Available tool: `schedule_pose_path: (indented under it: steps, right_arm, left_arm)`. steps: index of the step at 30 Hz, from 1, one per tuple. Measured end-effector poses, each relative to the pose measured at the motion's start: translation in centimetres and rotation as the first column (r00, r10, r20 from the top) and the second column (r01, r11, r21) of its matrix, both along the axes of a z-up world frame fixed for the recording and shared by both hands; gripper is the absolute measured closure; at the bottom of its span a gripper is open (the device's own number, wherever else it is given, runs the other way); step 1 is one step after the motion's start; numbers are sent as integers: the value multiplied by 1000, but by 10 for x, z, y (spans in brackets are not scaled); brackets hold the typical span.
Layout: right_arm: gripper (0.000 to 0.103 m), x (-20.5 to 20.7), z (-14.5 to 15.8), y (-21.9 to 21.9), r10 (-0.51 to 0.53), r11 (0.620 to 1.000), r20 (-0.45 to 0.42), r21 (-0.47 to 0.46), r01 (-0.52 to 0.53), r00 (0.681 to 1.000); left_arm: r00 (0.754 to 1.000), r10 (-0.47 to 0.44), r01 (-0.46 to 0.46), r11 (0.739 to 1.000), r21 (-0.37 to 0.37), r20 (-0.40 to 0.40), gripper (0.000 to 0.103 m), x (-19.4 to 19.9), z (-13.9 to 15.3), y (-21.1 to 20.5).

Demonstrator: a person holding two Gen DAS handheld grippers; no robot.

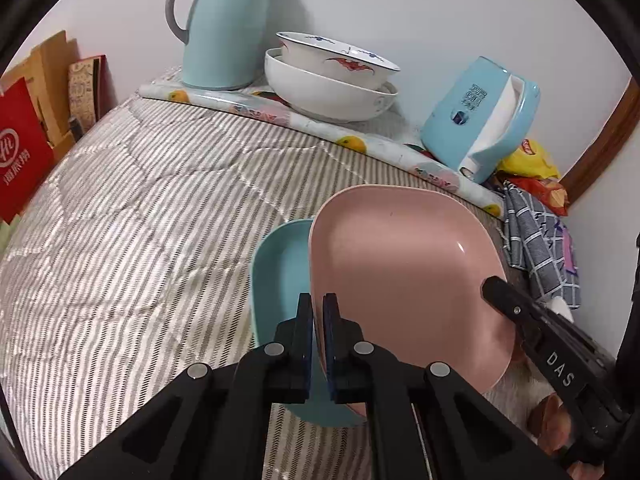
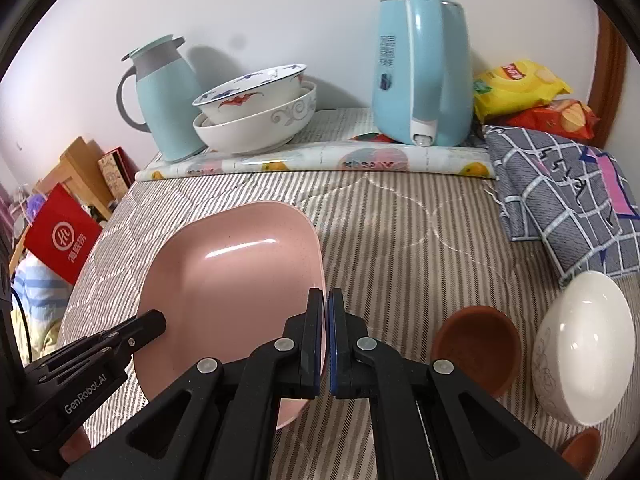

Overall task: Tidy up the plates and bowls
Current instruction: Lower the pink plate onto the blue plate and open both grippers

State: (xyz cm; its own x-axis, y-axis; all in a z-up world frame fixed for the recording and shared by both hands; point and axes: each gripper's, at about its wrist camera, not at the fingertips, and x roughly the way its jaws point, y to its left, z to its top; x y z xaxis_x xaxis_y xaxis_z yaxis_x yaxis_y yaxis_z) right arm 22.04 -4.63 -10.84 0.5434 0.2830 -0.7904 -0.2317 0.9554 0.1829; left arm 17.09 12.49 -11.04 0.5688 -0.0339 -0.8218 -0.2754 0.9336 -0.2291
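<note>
A pink squarish plate (image 1: 400,276) is held between both grippers above the striped cloth. My left gripper (image 1: 317,312) is shut on its left rim. My right gripper (image 2: 325,308) is shut on its right rim (image 2: 320,264); the plate also shows in the right wrist view (image 2: 232,280). A light blue plate (image 1: 280,280) lies on the cloth below the pink one, partly hidden. A brown bowl (image 2: 476,344) and a white bowl (image 2: 580,344) sit to the right. Two stacked white bowls (image 1: 332,76) stand at the back.
A light blue thermos jug (image 1: 224,24) and a blue kettle (image 2: 424,72) stand at the back on a rolled mat (image 2: 320,160). Snack bags (image 2: 520,88) and a checked cloth (image 2: 560,200) lie at the right. A red bag (image 1: 20,152) is at the left.
</note>
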Motion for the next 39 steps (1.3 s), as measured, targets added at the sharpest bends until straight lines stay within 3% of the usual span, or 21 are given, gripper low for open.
schedule_pose_path:
  steps: [14,25,29,33,34,36,39]
  right_arm:
    - [100,3,-21,16,42,999,-44,2,-42,998]
    - [93,9,-28,23,41,999,-74,-10,-42,996]
    - [90,8,-28,23,46,999,-87,-11,-48,995]
    - [63,4,-21,21,39,999,-72,-17,-40,997]
    - [62,3,-18,20,34,999,-64,-17,-35,997]
    - [61,0,-14,17,30,999,-62,-13,-31,998]
    - [60,-4,-11,14,23,1000,-61,-10,-24,998]
  left_arm:
    - [999,33,-30,997,68,-42,97,-3,-14,4]
    - [999,8,-7,1000,28,-53,95,-1,-18,8]
    - [998,-22,21,1000,-20,-55,83,-3,-16,9]
    - [998,-51,51,999,-19,-31,61,-8,-8,2]
    - [998,-56,56,998,-24,-19,57,-10,-6,1]
    - [999,-49,49,999,-20,-7,38,-13,-2,-1]
    - [999,-46,46,999,1,8,35,-17,4,-3]
